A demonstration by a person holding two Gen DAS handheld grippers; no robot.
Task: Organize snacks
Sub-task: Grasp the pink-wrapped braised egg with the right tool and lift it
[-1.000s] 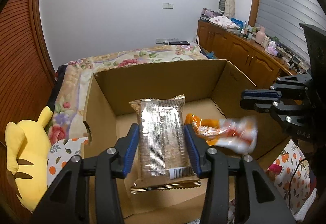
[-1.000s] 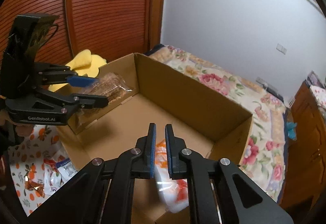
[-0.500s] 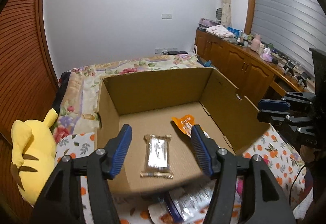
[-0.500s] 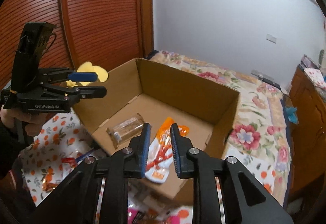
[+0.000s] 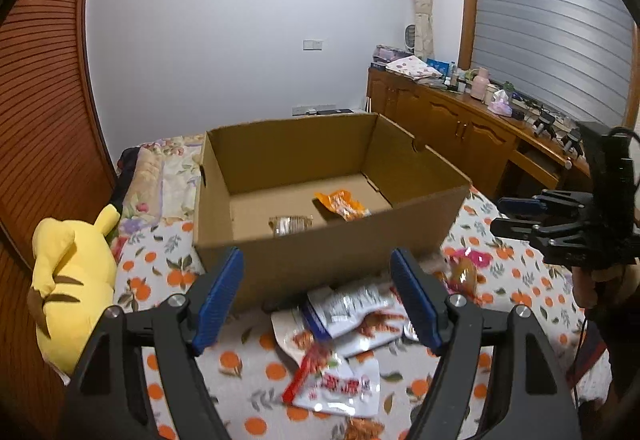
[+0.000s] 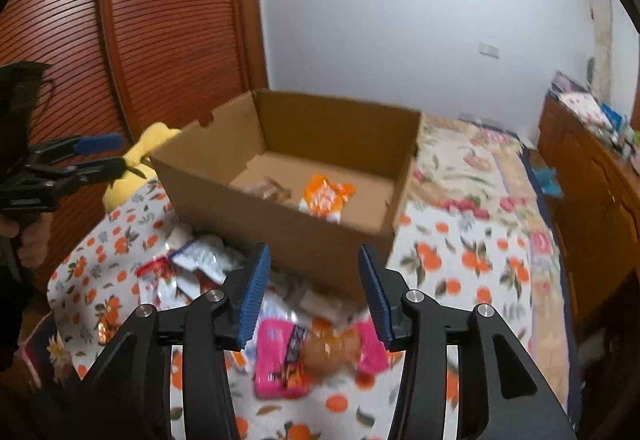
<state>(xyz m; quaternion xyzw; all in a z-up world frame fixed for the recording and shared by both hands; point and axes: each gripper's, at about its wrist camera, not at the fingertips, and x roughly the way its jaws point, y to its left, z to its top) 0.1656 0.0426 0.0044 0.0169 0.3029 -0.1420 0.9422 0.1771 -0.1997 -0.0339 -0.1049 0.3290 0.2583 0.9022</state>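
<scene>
An open cardboard box (image 5: 320, 252) stands on the orange-print bedspread. Inside lie a brown cracker packet (image 5: 290, 225) and an orange snack packet (image 5: 342, 205). My left gripper (image 5: 316, 268) hovers before the box's near wall, its jaws opening with nothing between them. Below it lie loose white and red packets (image 5: 352, 314). In the right wrist view the box (image 6: 280, 236) holds the orange packet (image 6: 326, 198). My right gripper (image 6: 313, 260) hangs over a pink packet (image 6: 280, 356), its jaws also opening and empty.
A yellow plush toy (image 5: 72, 280) lies left of the box. Wooden cabinets (image 5: 460, 136) with clutter on top line the right wall, and red-brown slatted doors (image 6: 160, 40) stand on the left. A floral quilt (image 6: 472, 160) covers the bed beyond the box.
Both grippers let go of their packets, which now lie in the box, and opened. Both pulled back from over the box to the loose snack pile in front of it.
</scene>
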